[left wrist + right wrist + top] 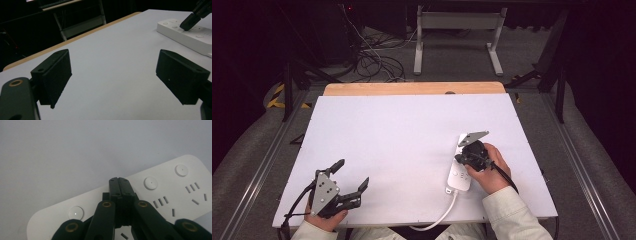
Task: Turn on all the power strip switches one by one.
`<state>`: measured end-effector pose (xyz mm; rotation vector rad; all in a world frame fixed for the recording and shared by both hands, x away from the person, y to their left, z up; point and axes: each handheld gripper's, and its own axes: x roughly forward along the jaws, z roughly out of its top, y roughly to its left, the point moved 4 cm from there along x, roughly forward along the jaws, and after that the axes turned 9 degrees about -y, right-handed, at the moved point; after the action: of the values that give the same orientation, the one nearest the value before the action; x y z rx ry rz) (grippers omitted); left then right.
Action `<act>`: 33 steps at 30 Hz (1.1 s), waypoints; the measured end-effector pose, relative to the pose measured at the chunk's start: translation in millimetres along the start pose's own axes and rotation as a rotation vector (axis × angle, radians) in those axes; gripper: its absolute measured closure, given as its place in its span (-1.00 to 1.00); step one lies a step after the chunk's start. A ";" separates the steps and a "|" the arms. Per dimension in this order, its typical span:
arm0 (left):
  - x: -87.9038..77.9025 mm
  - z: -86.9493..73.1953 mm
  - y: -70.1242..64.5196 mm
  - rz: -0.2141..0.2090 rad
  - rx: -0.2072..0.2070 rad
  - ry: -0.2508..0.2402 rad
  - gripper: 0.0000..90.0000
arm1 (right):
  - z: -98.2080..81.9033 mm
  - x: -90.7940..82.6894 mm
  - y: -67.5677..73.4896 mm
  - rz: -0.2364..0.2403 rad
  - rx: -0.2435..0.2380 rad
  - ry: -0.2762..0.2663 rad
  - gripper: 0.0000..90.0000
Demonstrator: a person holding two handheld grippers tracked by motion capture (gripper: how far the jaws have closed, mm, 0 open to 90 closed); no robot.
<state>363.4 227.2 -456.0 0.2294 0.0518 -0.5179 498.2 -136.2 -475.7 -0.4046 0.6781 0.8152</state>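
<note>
While the right tool is pressing down with its jaws closed flat together, gripping nothing, its tip is meeting the top face of the white power strip.

Item 1, power strip: lying on the white counter at the right front, long axis running near to far with a slight lean, its white cord trailing off the near edge. In the right gripper view the strip is showing a row of round switch buttons beside the socket slots, and the closed right tool is sitting on the edge between two buttons, not squarely over either.

Item 2, left tool: resting at the counter's left front, jaws spread wide and empty, well apart from the strip. In the left gripper view the strip is lying off to that tool's far right.

Judgement: the right hand is far nearer; any button press is turning on a short slide along the strip's long axis to centre the tip on a button.
</note>
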 end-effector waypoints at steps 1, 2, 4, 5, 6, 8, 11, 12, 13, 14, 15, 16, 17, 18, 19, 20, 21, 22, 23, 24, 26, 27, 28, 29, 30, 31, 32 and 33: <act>0.0 0.0 0.0 0.000 0.000 0.000 -0.70 | -0.2 0.0 0.0 -0.003 0.004 0.001 1.00; 0.0 0.0 0.0 0.000 0.001 0.000 -0.70 | -0.3 0.1 -0.3 -0.001 0.011 0.003 1.00; 0.0 0.0 0.0 0.000 0.001 0.001 -0.70 | -0.6 0.4 -1.2 0.005 0.025 0.003 1.00; -0.1 0.0 -0.1 0.000 0.000 0.000 -0.70 | -0.7 0.5 -1.1 0.008 0.026 0.005 1.00; -0.1 0.0 0.0 0.000 0.000 0.000 -0.70 | -0.8 0.5 -1.0 0.009 0.022 0.006 1.00; -0.1 0.0 0.0 0.000 0.000 0.000 -0.70 | -0.9 0.7 0.0 0.009 0.021 0.011 1.00; -0.3 0.2 -0.1 -0.001 0.003 0.000 -0.70 | -1.1 0.9 0.0 0.014 0.026 0.013 1.00; -0.3 0.2 -0.2 -0.001 0.002 -0.001 -0.70 | -1.2 1.0 0.1 0.012 0.025 0.014 1.00; -0.3 0.2 -0.3 -0.001 0.002 -0.001 -0.70 | -1.2 1.1 0.1 0.011 0.025 0.014 1.00; -0.3 0.2 -0.2 -0.001 0.003 0.000 -0.70 | -1.3 1.2 0.1 0.011 0.026 0.014 1.00; -0.2 0.1 -0.1 -0.001 0.003 0.000 -0.70 | -1.4 1.3 0.1 0.010 0.025 0.015 1.00; -0.2 0.1 -0.2 -0.001 0.002 -0.001 -0.70 | -1.4 1.4 0.1 0.010 0.023 0.016 1.00; -0.2 0.1 -0.1 -0.001 0.002 0.000 -0.70 | -1.4 1.4 0.3 0.008 0.022 0.017 1.00; -0.3 0.2 -0.1 -0.001 0.003 0.000 -0.70 | -1.4 1.6 0.3 0.009 0.024 0.018 1.00; -0.3 0.2 -0.2 -0.001 0.002 -0.001 -0.70 | -1.4 1.7 0.2 0.009 0.028 0.019 1.00; -0.3 0.1 -0.1 -0.001 0.003 0.000 -0.70 | -1.4 1.8 0.0 0.009 0.030 0.020 1.00; -0.3 0.1 -0.1 -0.001 0.002 0.000 -0.70 | -1.5 1.9 -0.1 0.010 0.031 0.020 1.00; -0.3 0.2 -0.2 -0.001 0.002 -0.001 -0.70 | -1.8 2.3 -0.2 0.014 0.033 0.026 1.00; -0.4 0.2 -0.2 -0.001 0.002 -0.001 -0.70 | -1.7 2.5 -0.2 0.012 0.036 0.023 1.00; -0.4 0.2 -0.2 -0.001 0.002 -0.001 -0.70 | -1.5 2.6 -0.2 0.011 0.034 0.025 1.00; -0.4 0.1 -0.1 0.000 -0.002 -0.001 -0.70 | -1.1 2.4 0.1 0.005 0.034 0.028 1.00; -0.5 0.1 -0.1 -0.001 -0.004 -0.002 -0.70 | -1.1 2.4 0.1 0.006 0.032 0.025 1.00; -0.6 0.2 -0.2 -0.003 -0.003 -0.002 -0.70 | -1.4 2.2 0.1 0.008 0.029 0.013 1.00; -0.8 0.4 -0.3 -0.004 -0.005 -0.003 -0.70 | -1.3 0.5 -1.1 0.018 0.039 -0.020 1.00; -0.7 0.5 0.1 -0.004 -0.004 -0.005 -0.70 | -0.5 -2.2 -0.9 0.026 0.043 -0.042 1.00; -0.6 0.3 0.5 -0.005 -0.003 -0.003 -0.70 | 2.7 -7.5 -0.1 0.027 0.038 -0.084 1.00; 0.0 0.0 0.5 -0.004 -0.009 -0.003 -0.70 | 7.5 -14.4 0.4 0.032 0.039 -0.133 1.00; 0.5 -0.3 0.8 -0.006 -0.008 0.000 -0.70 | 12.1 -20.6 0.9 0.032 0.037 -0.166 1.00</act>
<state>364.2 227.7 -456.2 0.2211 0.0545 -0.5234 492.1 -139.6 -452.8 -0.2895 0.5454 0.8550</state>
